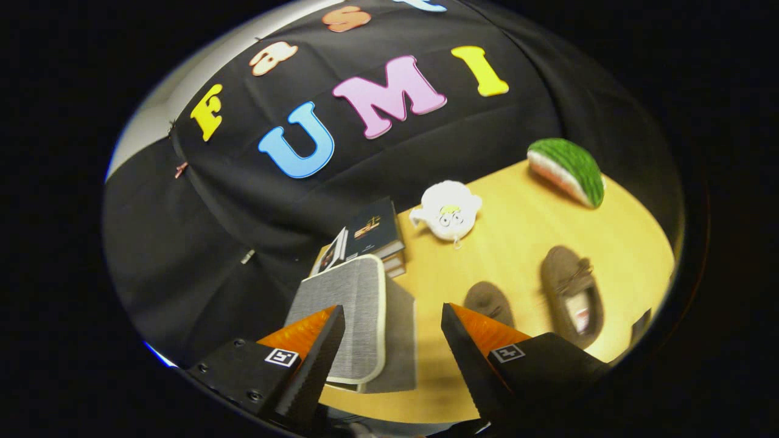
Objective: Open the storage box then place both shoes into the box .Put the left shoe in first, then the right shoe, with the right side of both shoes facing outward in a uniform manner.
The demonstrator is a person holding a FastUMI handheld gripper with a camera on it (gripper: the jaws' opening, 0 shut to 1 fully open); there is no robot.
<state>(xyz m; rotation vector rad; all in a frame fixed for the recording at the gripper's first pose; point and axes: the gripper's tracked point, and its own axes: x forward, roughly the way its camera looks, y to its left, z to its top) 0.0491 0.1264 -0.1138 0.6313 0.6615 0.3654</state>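
Note:
A grey fabric storage box (359, 316) with a pale-trimmed lid lying shut on top sits on the wooden table (523, 243), just ahead of my left finger. Two brown moccasin shoes lie to its right: one (490, 302) partly hidden behind my right finger, the other (572, 292) farther right with its opening facing up. My gripper (394, 316) hovers above the table, open, with nothing between its fingers. The box's right side shows in the gap between them.
A stack of dark books (371, 234) stands behind the box. A white plush toy (449, 211) lies beyond the shoes, and a green watermelon-slice cushion (569, 170) rests at the table's far right by the black cloth wall.

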